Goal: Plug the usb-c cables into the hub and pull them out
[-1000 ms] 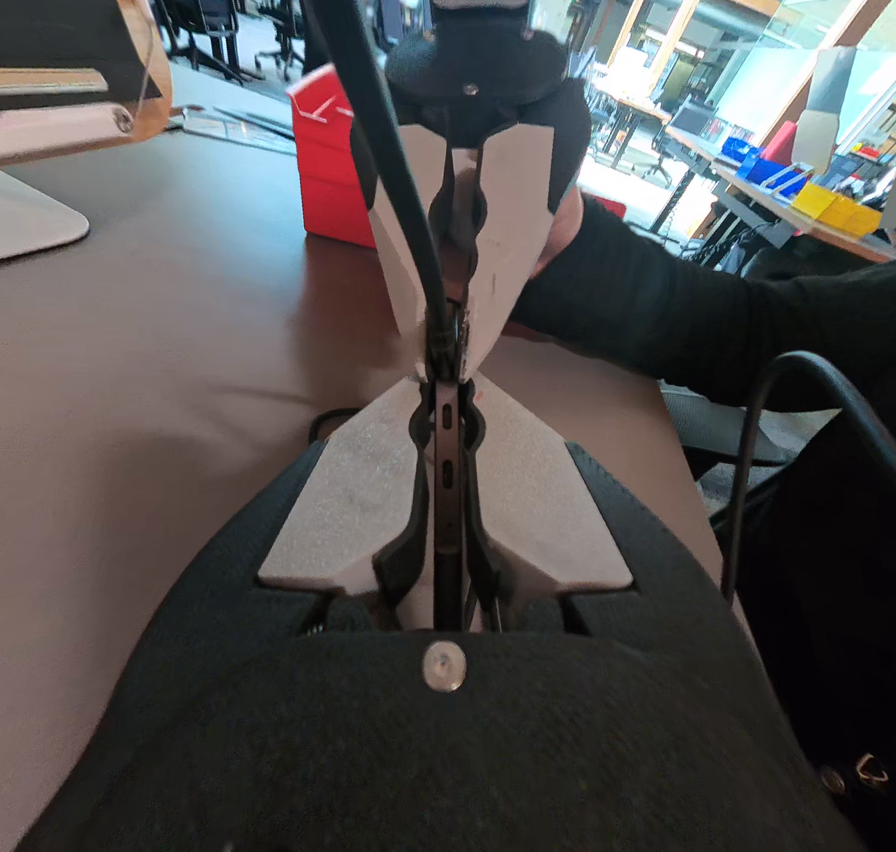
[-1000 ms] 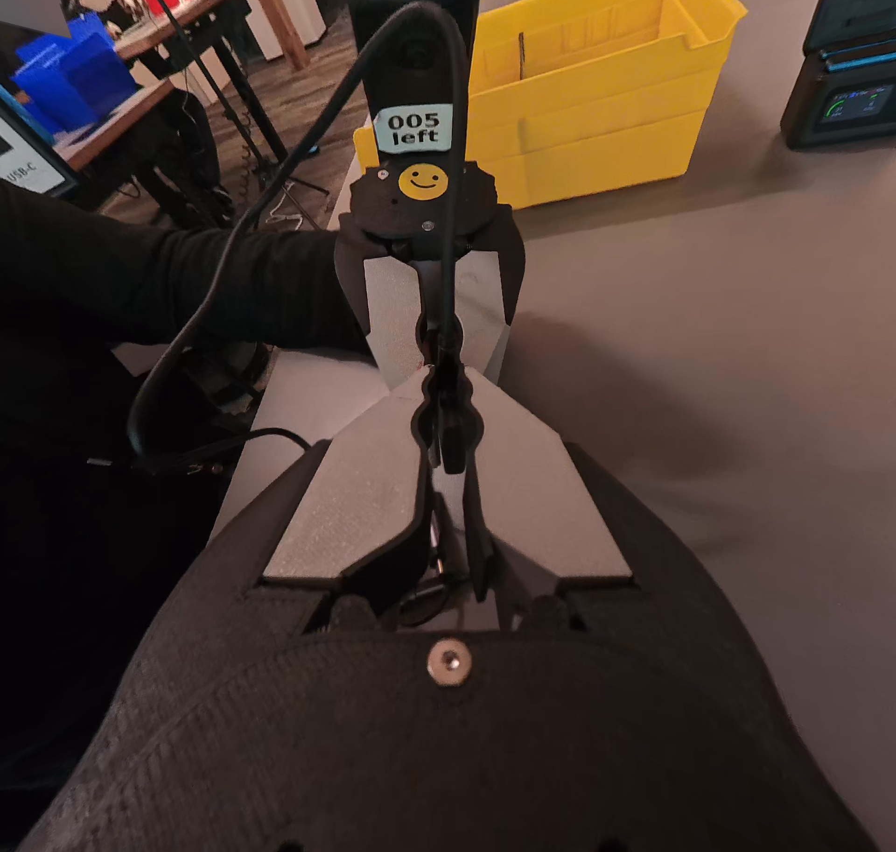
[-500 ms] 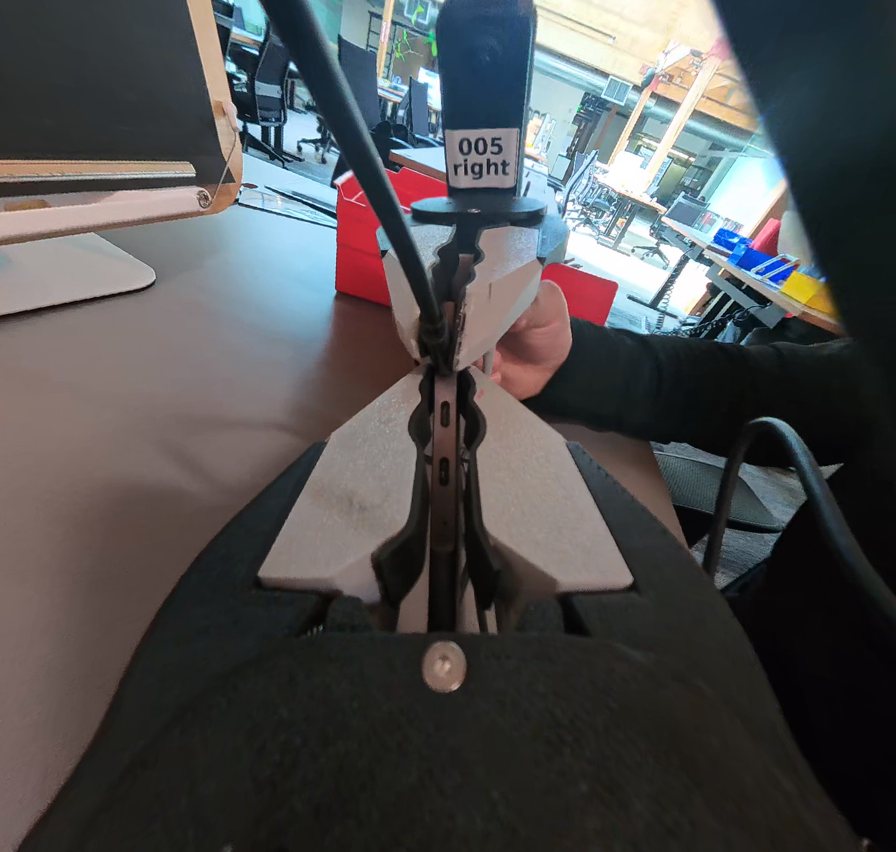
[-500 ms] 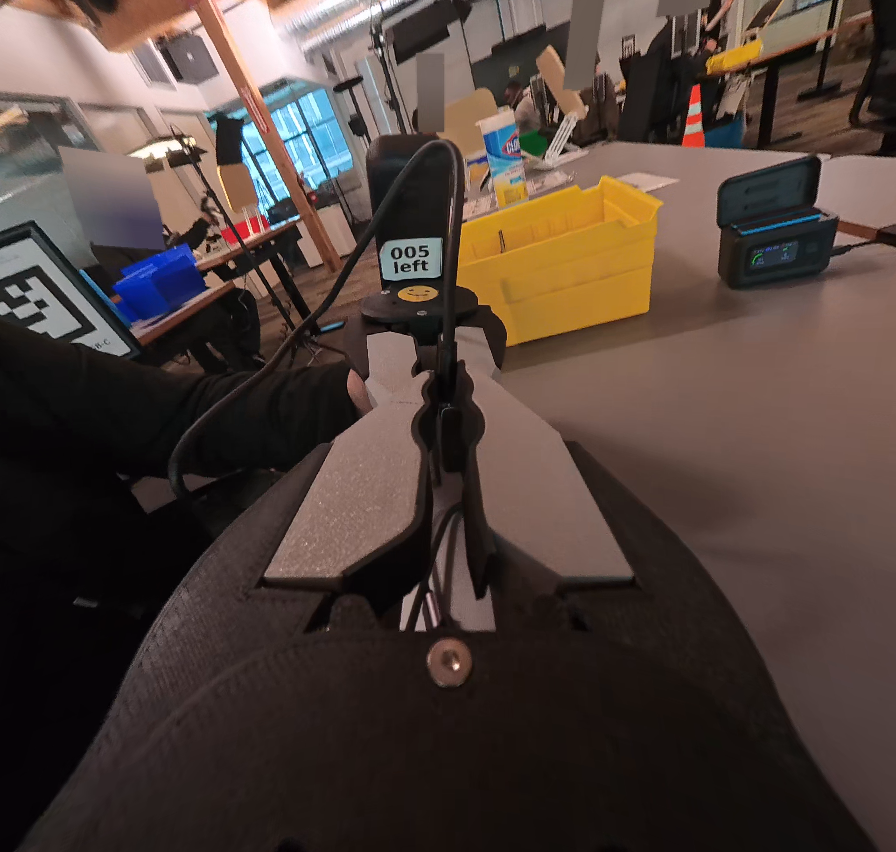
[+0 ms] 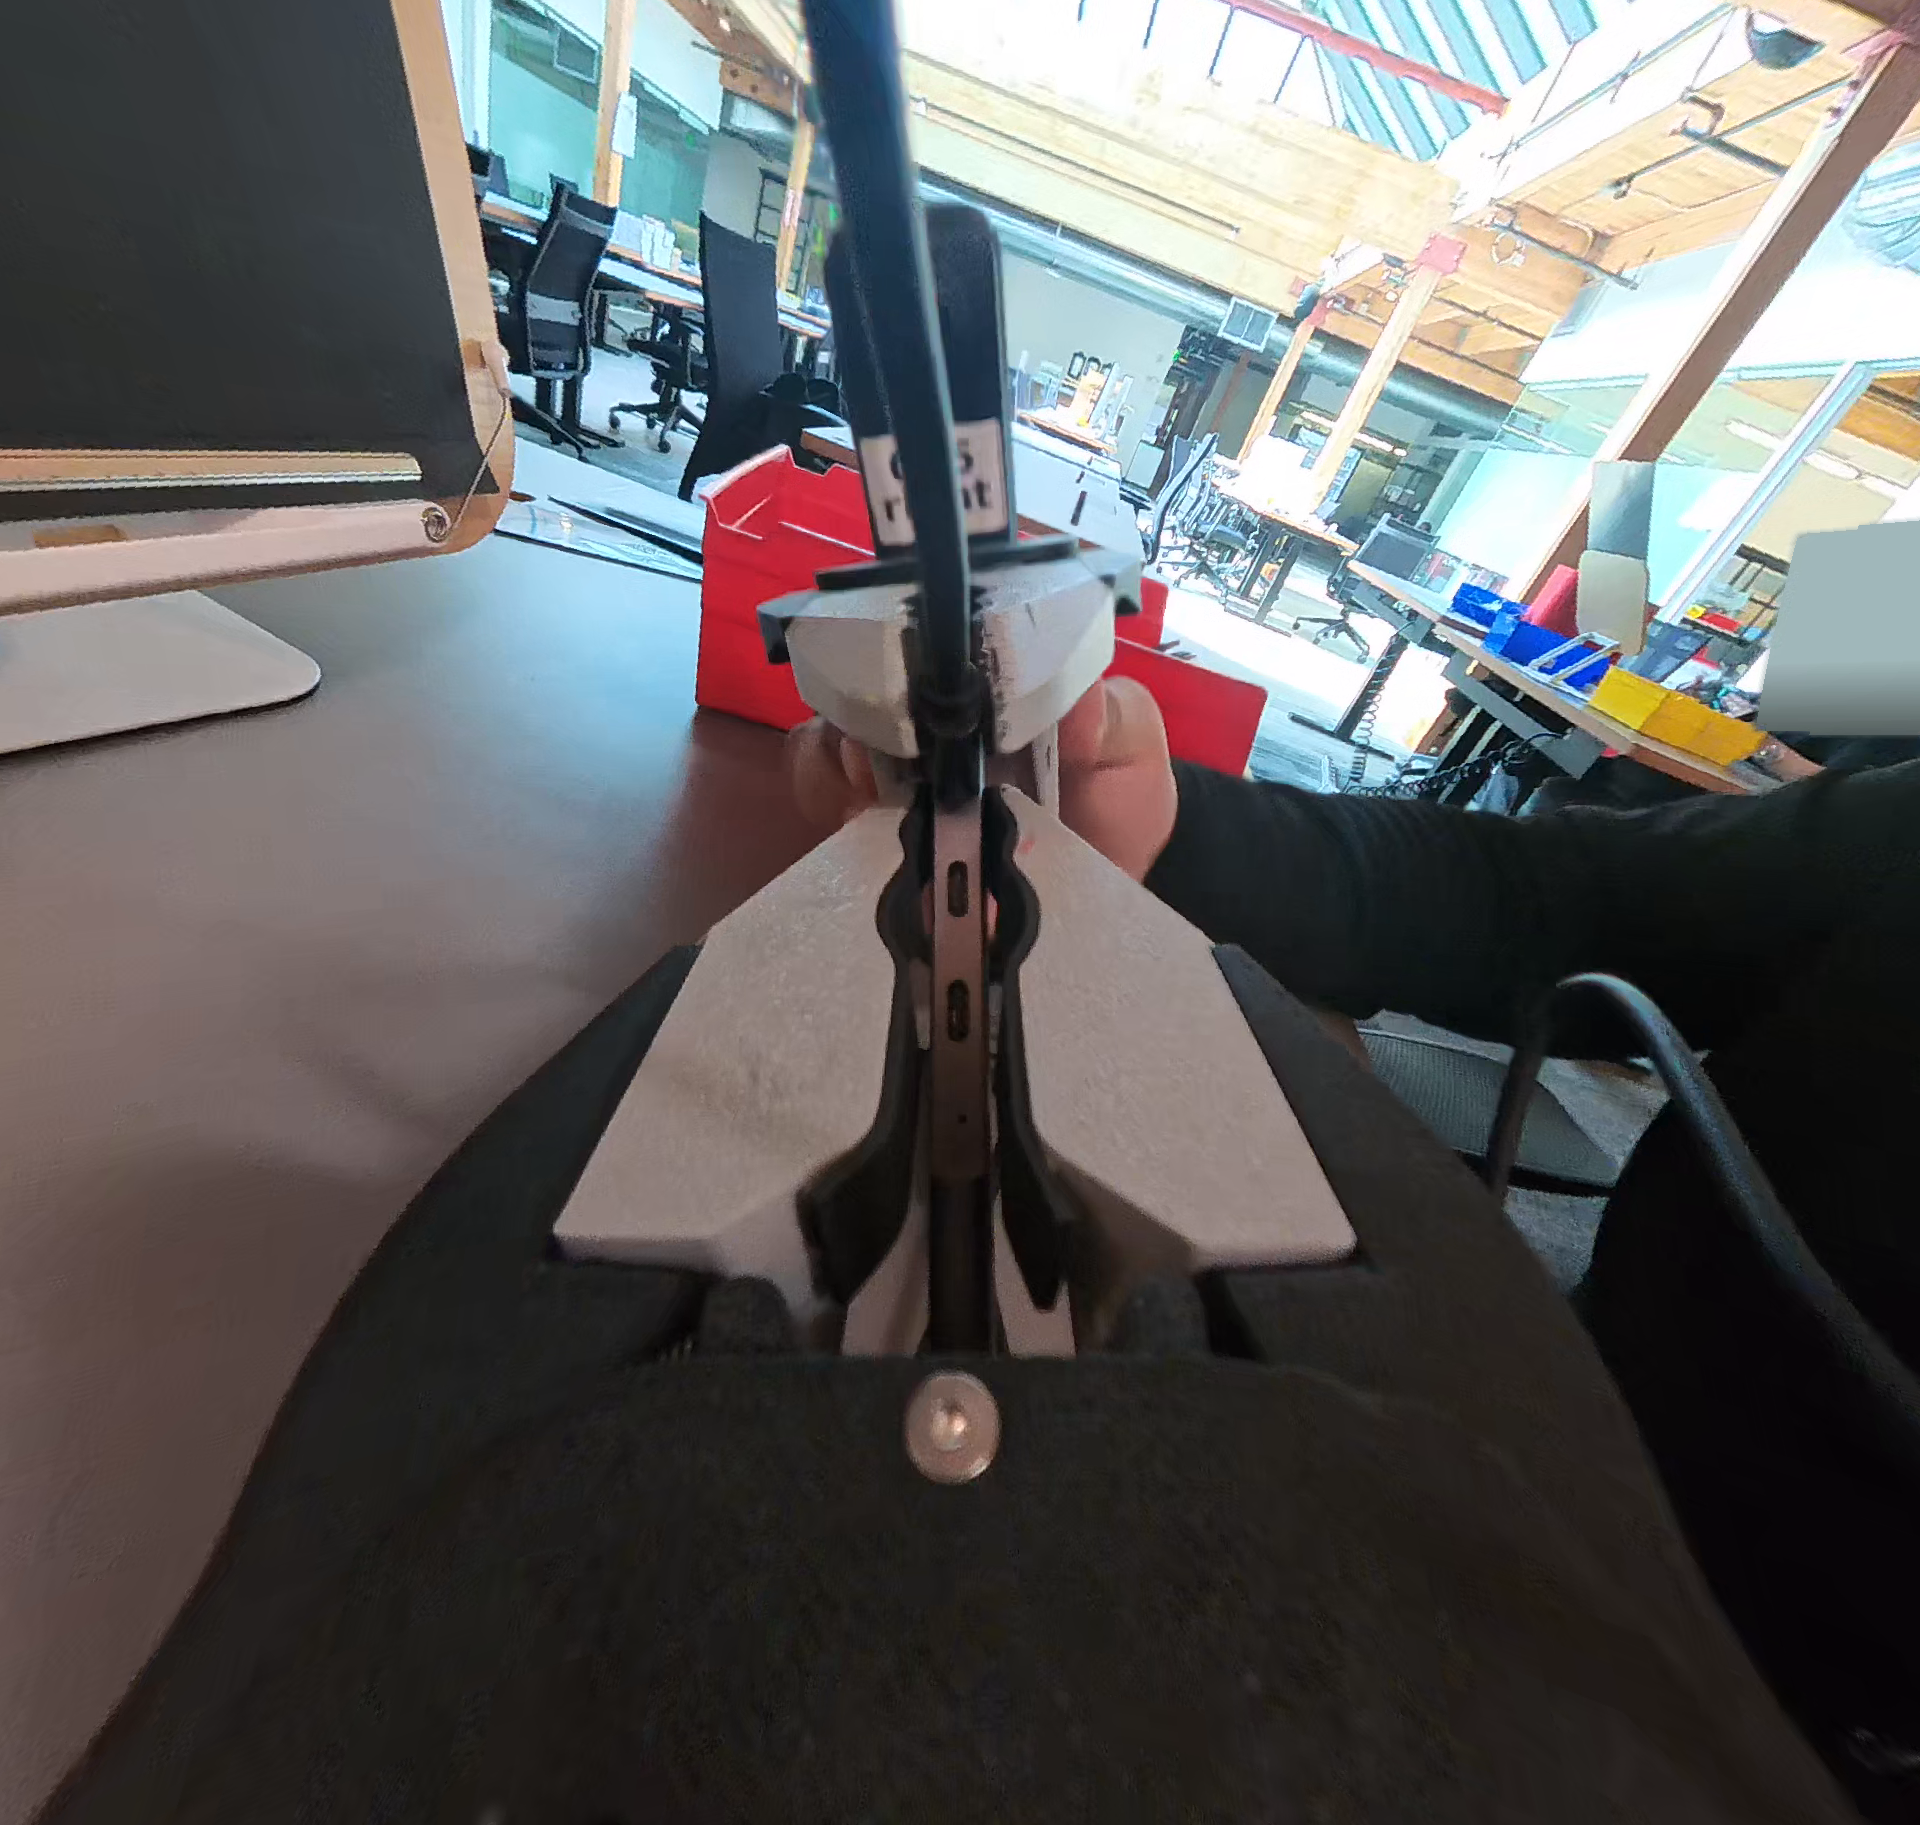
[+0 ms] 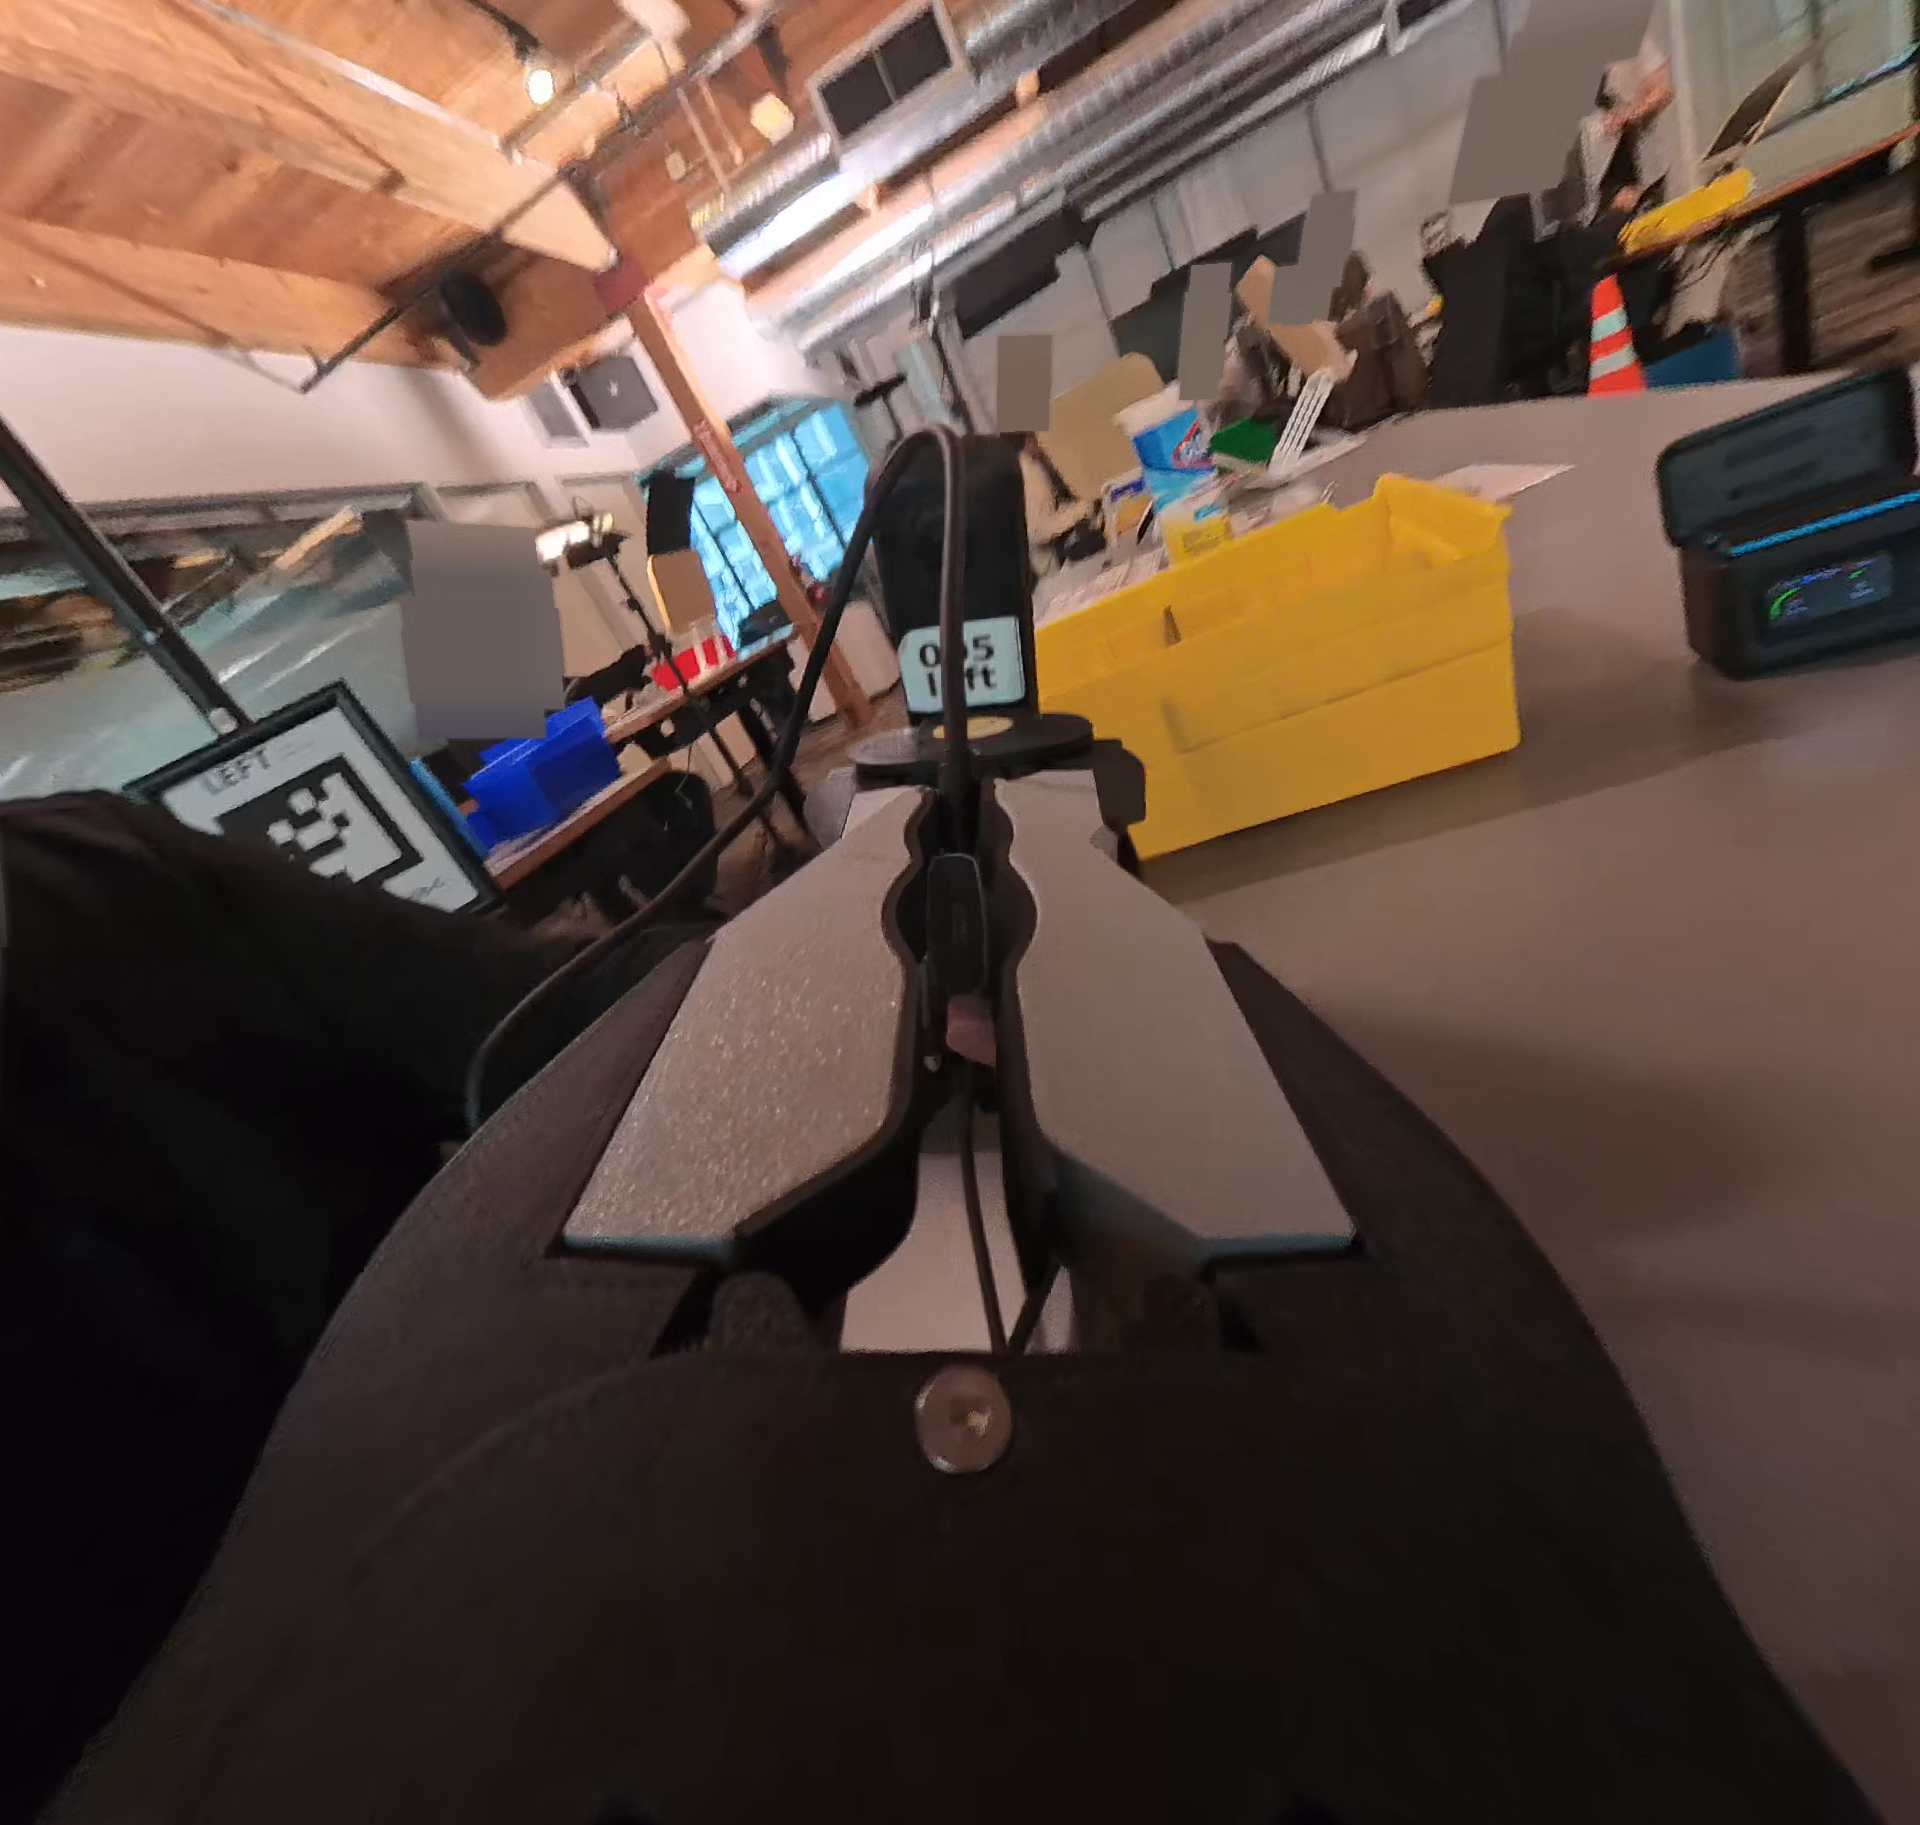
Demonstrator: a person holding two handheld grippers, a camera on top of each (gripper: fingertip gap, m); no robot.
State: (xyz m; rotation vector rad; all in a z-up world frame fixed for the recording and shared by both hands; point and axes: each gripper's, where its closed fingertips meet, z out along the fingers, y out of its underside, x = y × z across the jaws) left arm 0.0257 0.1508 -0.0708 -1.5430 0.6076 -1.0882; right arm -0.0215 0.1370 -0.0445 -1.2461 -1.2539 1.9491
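Observation:
In the left wrist view my left gripper [image 5: 958,819] is shut on a slim grey hub [image 5: 958,1048], held edge-up with two empty ports on the edge facing the camera. My right gripper [image 5: 948,736] faces it tip to tip, shut on the plug of a black USB-C cable [image 5: 862,165] that rises out of the top of the view. The plug meets the hub's far end; I cannot tell if it is seated. In the right wrist view my right gripper [image 6: 956,819] pinches the black plug [image 6: 956,918], and the cable [image 6: 831,622] loops up and down to the left.
The brown table [image 5: 312,944] carries a monitor [image 5: 208,217] at far left and a red bin [image 5: 769,612] behind the grippers. A yellow bin [image 6: 1299,653] and a black case with a screen [image 6: 1797,570] stand at the right. Another black cable [image 5: 1621,1027] hangs off the table edge. My right fingertips sit around 5 cm from my left ones.
Both grippers have tilted upward together, so the views swing from the table toward the ceiling. They stay tip to tip, each with the same grip.

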